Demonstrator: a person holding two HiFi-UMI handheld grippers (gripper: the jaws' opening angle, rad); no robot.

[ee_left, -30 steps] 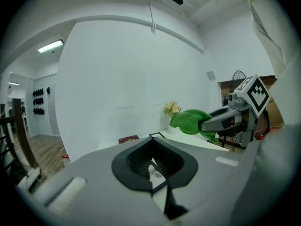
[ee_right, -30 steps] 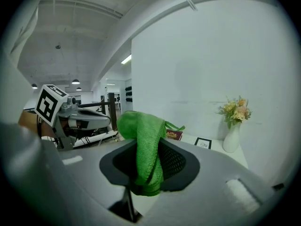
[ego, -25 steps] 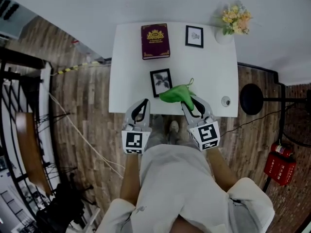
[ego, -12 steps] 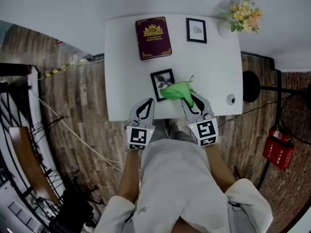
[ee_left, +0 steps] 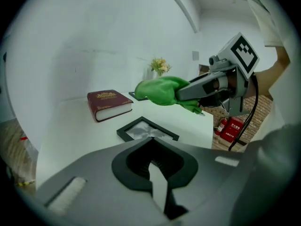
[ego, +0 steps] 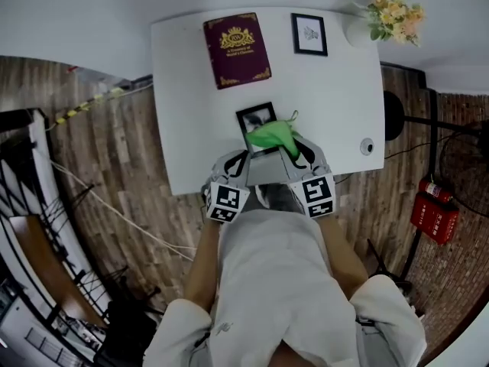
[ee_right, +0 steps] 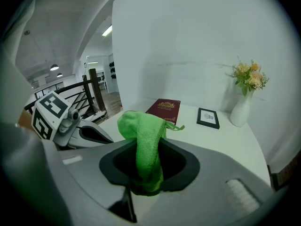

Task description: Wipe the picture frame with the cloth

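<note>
Holding our green cloth [ego: 271, 134] clamped in the right gripper [ego: 290, 147] — raised over the picture frame [ego: 254, 117], left gripper [ego: 240, 159] beside the frame, jaws together, empty.

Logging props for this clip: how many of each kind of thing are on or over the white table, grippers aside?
Picture frames: 2
Book: 1
Vase of flowers: 1
Cloth: 1
Small round object: 1
Total: 6

White table [ego: 336, 113]. Along far edge: book [ego: 235, 50], small frame [ego: 309, 34], vase of flowers [ego: 395, 15] at corner. Near front edge, picture frame [ego: 256, 118].
</note>
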